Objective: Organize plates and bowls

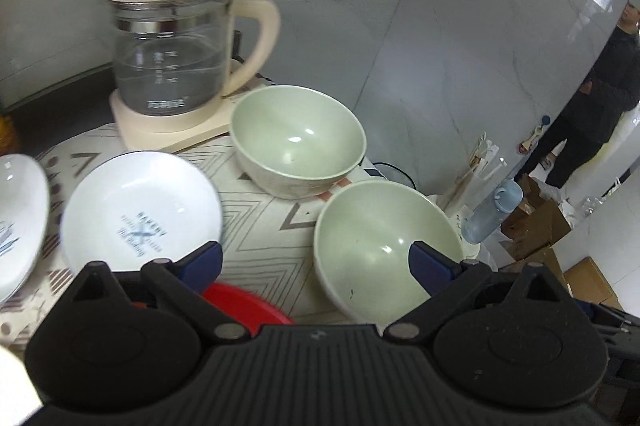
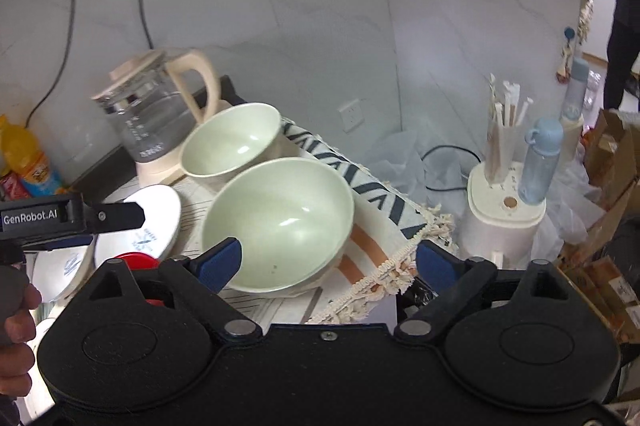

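My left claw [image 1: 316, 262] and right claw [image 2: 326, 262] both hang spread, empty, above the near green bowl [image 2: 280, 222]; white plate [image 1: 140, 214] at nine o'clock.

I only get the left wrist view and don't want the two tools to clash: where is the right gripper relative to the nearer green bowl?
Observer: The right gripper is open and empty, just in front of the nearer green bowl, not touching it as far as I can tell.
Operator: Is there space to the right of that bowl?
Observer: Little. The mat's fringed edge lies right beside it, and the fringe seems to hang over the table's end.
Operator: How does my own tool look from outside?
Observer: From the side, the left gripper reaches out over the white plates, well left of that bowl.
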A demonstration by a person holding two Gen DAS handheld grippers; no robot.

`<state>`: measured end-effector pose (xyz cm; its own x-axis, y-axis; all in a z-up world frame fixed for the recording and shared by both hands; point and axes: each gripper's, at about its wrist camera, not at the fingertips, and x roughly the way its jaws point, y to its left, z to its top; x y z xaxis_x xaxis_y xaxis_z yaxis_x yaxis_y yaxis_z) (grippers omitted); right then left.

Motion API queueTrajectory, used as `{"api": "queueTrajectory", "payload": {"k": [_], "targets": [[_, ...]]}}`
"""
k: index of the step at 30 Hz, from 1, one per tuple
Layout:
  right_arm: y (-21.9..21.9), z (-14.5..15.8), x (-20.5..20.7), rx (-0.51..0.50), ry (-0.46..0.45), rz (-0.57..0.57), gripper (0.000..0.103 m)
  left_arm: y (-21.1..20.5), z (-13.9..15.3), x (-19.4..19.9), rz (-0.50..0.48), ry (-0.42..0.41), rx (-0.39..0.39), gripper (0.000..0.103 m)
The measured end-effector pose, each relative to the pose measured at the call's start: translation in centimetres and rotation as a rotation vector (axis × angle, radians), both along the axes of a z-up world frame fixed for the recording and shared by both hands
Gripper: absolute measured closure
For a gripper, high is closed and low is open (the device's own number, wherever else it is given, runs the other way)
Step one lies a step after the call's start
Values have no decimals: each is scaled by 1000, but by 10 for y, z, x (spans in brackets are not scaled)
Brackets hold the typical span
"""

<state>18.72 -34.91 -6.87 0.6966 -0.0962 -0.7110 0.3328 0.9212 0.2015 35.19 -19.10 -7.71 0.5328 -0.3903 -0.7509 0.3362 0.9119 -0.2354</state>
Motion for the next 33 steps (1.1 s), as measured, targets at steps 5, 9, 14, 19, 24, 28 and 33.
{"api": "queueTrajectory", "payload": {"k": [5, 9, 14, 19, 24, 28, 33], "targets": [[-11, -15, 12, 40, 37, -27, 28, -16, -18, 19, -30, 24, 34, 20], [-17, -29, 23, 67, 69, -41, 43, -24, -36, 34, -37, 81, 49, 43], [-20, -46, 37, 118, 111, -39, 61, -28, -52, 48, -37, 134, 46, 55], [-18, -58, 49, 140, 134, -35, 66, -33, -62, 57, -59, 174, 42, 76], [-15, -66, 60, 150, 157, -20, 73, -36, -72, 62, -41, 241, 21, 91], [-12, -70, 69, 140, 172, -5, 81, -35, -69, 61, -46, 239, 10, 91], [-12, -63, 68, 129, 165, -2, 83, -32, -54, 56, -54, 209, -10, 91]]}}
